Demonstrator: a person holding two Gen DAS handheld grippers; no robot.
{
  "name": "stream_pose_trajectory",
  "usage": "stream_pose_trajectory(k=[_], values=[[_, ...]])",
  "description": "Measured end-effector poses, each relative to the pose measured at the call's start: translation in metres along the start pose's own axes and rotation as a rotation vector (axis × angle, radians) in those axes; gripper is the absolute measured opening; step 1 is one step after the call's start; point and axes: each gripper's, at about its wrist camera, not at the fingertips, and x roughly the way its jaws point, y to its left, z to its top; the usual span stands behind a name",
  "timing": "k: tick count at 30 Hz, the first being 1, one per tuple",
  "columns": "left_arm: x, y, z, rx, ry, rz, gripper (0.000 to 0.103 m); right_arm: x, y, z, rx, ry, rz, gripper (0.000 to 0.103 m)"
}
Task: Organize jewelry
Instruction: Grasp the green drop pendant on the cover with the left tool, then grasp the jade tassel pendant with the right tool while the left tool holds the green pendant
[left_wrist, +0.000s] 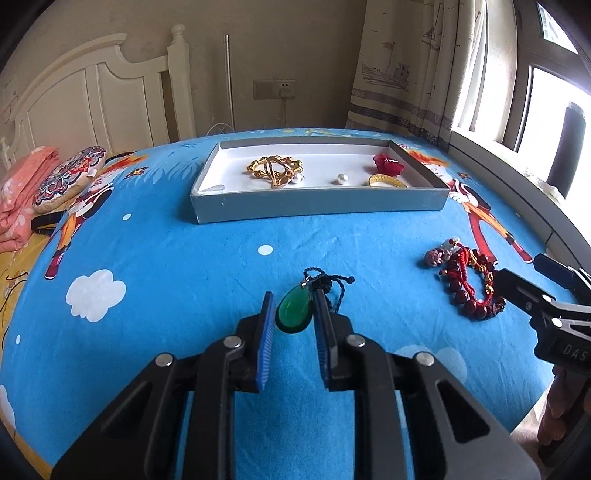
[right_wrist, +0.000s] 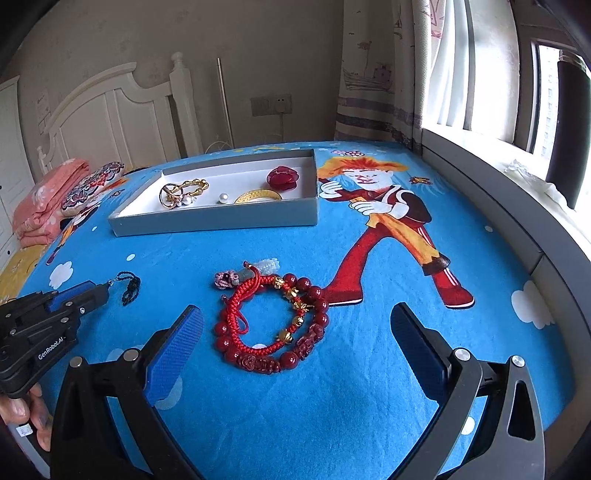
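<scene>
Pearls (left_wrist: 340, 180) in tray (left_wrist: 317, 208): three, possibly.
</scene>
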Motion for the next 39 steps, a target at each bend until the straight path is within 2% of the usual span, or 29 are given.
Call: stream_pose_trajectory(k=[14,18,23,25,30,36,39], values=[[-0.017,-0.001,0.007,-0.008,-0.063,-0.003,0.020,0.001,-0.002,0.001,0.015,0.003,-0.002,0.096],[-0.017,-0.001,0.007,-0.007,-0.066,-0.004,0.020,0.004,-0.001,0.001,0.013,0.014,0.008,0.088],[-0.017,-0.002,0.007,-0.010,-0.064,-0.006,0.020,0.005,0.007,0.004,-0.014,0.011,0.026,0.088],[-0.017,-0.002,0.006,-0.009,-0.064,-0.006,0.020,0.008,0.009,0.012,-0.010,0.008,0.034,0.081],[-0.016,0.002,0.005,-0.020,-0.065,-0.005,0.020,0.030,0.005,0.034,0.058,0.058,0.073,0.068],[-0.016,0.006,0.004,-0.029,-0.065,-0.004,0.020,0.057,0.021,0.036,0.052,0.149,0.113,0.063],[-0.015,0.008,0.003,-0.034,-0.062,-0.007,0.020,0.055,0.026,0.032,0.017,0.152,0.113,0.061]])
